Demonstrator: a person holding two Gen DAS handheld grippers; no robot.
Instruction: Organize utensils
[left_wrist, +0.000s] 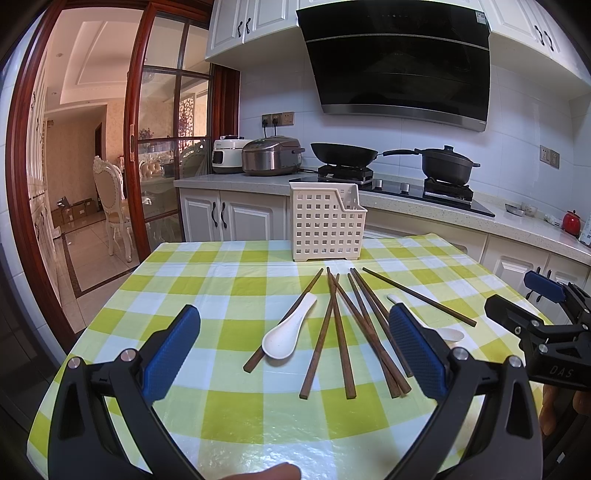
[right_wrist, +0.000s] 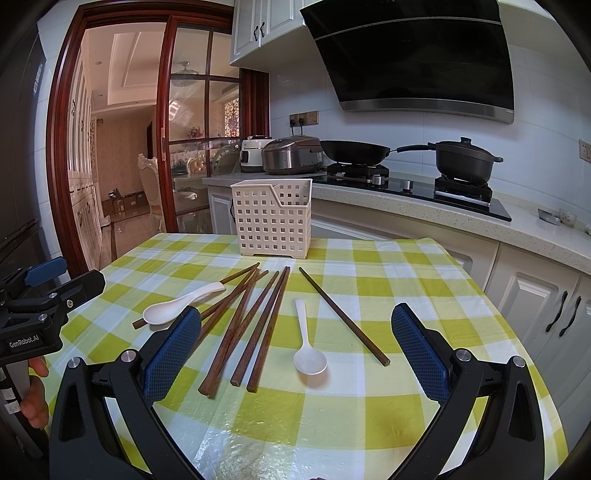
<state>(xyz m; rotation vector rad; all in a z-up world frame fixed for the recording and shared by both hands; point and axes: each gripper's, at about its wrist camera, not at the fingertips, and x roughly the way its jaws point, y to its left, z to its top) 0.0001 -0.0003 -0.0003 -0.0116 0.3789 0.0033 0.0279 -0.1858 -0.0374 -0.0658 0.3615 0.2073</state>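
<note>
Both grippers, left gripper (left_wrist: 295, 350) and right gripper (right_wrist: 295, 347), are hovering with jaws apart, empty. Chopsticks (right_wrist: 255, 325) and two spoons (right_wrist: 309, 350) are lying ahead, long axes pointing toward the basket (right_wrist: 271, 218) on the checked tablecloth (right_wrist: 369, 406).

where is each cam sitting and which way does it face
Left wrist: on the left gripper, facing forward over the checked table toward the stove; its own open blue-padded fingers show, with the right gripper at the right edge.
Right wrist: on the right gripper, same heading; its open fingers show, the left gripper and a hand at left.
Shared: white basket, chopsticks, two white spoons, cooktop.
</note>
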